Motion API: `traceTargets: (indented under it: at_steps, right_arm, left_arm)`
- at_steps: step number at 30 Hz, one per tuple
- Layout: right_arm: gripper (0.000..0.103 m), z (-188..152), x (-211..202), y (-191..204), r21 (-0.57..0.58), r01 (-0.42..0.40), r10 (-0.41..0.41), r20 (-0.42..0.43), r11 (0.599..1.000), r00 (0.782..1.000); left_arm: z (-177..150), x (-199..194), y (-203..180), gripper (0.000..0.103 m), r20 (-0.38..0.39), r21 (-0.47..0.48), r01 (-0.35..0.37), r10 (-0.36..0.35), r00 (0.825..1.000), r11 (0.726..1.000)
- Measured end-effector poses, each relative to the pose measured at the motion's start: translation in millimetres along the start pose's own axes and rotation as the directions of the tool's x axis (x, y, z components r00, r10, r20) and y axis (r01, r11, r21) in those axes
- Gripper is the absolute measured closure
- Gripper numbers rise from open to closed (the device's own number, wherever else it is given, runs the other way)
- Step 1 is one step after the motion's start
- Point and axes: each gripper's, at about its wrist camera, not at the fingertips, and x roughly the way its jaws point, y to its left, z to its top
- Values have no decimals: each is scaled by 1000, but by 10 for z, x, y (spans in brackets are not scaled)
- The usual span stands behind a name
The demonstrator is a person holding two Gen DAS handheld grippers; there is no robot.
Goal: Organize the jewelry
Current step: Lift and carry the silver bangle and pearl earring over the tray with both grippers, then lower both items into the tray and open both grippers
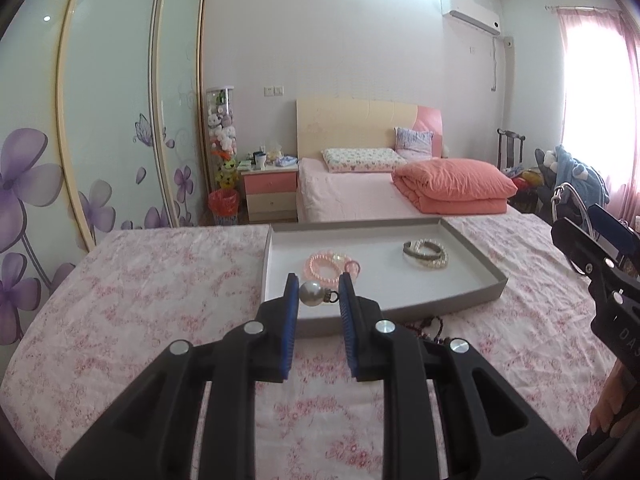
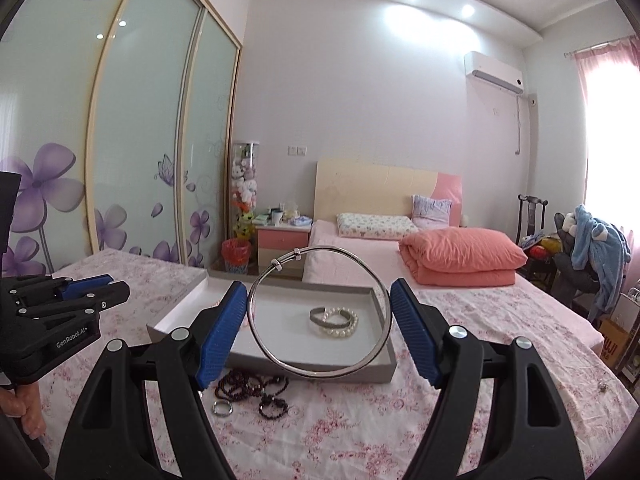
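Observation:
My left gripper [image 1: 319,292] is shut on a pearl earring [image 1: 313,293], held above the near edge of the grey tray [image 1: 476,248]. In the tray lie pink bead bracelets [image 1: 326,263] and a pearl bracelet with a grey band [image 1: 426,254]. My right gripper [image 2: 318,312] is shut on a thin silver bangle [image 2: 280,358], its blue pads pressing the ring's two sides, in front of the tray [image 2: 384,372]. Through the bangle I see the pearl bracelet [image 2: 340,326]. Dark bead strands [image 2: 248,386] and a silver ring [image 2: 222,408] lie on the floral sheet before the tray.
The tray rests on a bed with a pink floral sheet [image 1: 140,300]. The right gripper [image 1: 600,272] shows at the right edge of the left wrist view; the left gripper [image 2: 60,308] at the left of the right wrist view. Another bed with an orange quilt [image 2: 460,260] stands behind.

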Motion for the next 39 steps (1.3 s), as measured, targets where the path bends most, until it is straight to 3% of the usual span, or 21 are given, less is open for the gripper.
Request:
traceTargets:
  at_steps: [7, 25, 31, 39]
  right_arm:
    - [29, 77, 51, -33, 21, 17, -18, 40, 1000, 999]
    - [29, 162, 342, -104, 26, 29, -30, 59, 999, 998]
    - [29, 134, 587, -110, 23, 16, -17, 22, 1000, 1000]
    - [29, -3, 1053, -114, 35, -23, 26, -102, 999, 994]
  left_arm:
    - [129, 44, -13, 82, 33, -17, -5, 5, 999, 1000]
    - [295, 428, -85, 82, 18, -1, 5, -5, 1000, 1000]
    - [327, 697, -106, 82, -7, 1, 8, -8, 1000, 1000]
    - [282, 1197, -108, 82, -84, 1, 24, -24, 996, 1000]
